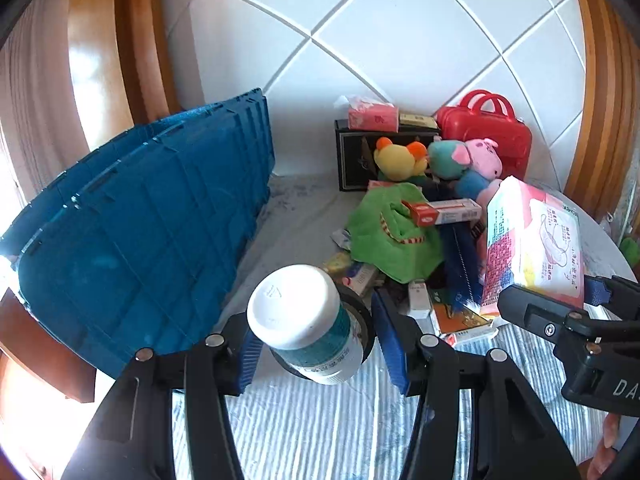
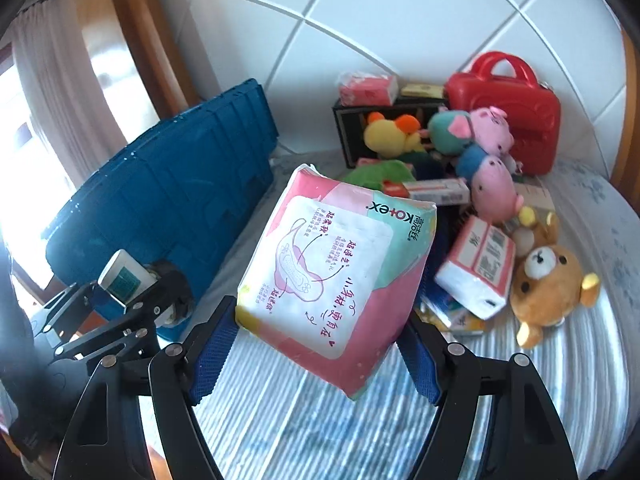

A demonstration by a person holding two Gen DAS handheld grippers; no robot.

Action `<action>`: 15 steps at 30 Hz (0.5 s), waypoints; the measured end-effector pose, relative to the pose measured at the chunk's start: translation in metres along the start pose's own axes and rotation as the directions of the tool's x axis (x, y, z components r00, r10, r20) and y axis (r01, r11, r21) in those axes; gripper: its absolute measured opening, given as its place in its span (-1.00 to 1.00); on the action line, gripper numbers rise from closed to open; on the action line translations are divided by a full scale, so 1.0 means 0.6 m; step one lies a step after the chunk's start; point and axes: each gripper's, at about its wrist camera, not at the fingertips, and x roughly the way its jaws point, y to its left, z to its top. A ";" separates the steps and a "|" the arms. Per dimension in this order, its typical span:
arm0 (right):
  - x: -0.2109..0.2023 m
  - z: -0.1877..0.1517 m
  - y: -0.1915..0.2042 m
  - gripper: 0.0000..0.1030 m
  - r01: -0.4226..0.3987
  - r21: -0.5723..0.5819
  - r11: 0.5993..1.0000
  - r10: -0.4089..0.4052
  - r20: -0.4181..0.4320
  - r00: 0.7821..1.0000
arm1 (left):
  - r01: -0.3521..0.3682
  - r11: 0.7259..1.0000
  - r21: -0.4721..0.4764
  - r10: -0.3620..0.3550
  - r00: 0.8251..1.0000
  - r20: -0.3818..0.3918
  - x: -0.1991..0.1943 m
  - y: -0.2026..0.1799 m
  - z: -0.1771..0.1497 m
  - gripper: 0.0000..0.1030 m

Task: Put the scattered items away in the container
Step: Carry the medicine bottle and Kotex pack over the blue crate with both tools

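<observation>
My left gripper (image 1: 320,340) is shut on a white-capped bottle with a teal label (image 1: 304,320) and a black tape roll (image 1: 360,320) behind it, held above the striped cloth next to the blue crate (image 1: 152,224). My right gripper (image 2: 316,348) is shut on a pink Kotex pad pack (image 2: 332,272), held in the air; the pack also shows in the left wrist view (image 1: 532,244). The blue crate (image 2: 172,200) stands at the left. The left gripper with its bottle (image 2: 124,276) shows at the crate's front.
A pile lies at the back right: green cloth toy (image 1: 396,232), pink pig plushes (image 2: 492,160), yellow plush (image 2: 392,132), bear plush (image 2: 548,280), tissue pack (image 2: 476,268), red case (image 2: 508,108), black box (image 1: 356,156), small cartons. Tiled wall behind.
</observation>
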 end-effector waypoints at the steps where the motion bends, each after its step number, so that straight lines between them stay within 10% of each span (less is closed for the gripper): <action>1: 0.000 0.009 0.023 0.49 -0.001 -0.015 1.000 0.001 0.015 1.000 | 0.001 1.000 0.000 -0.001 1.000 0.019 -0.006 0.019 0.006 -0.01; 15: 0.049 0.173 0.378 0.47 -0.025 -0.141 0.990 0.052 0.186 0.981 | 0.008 0.999 -0.046 0.006 0.959 0.283 -0.109 0.379 0.147 -0.11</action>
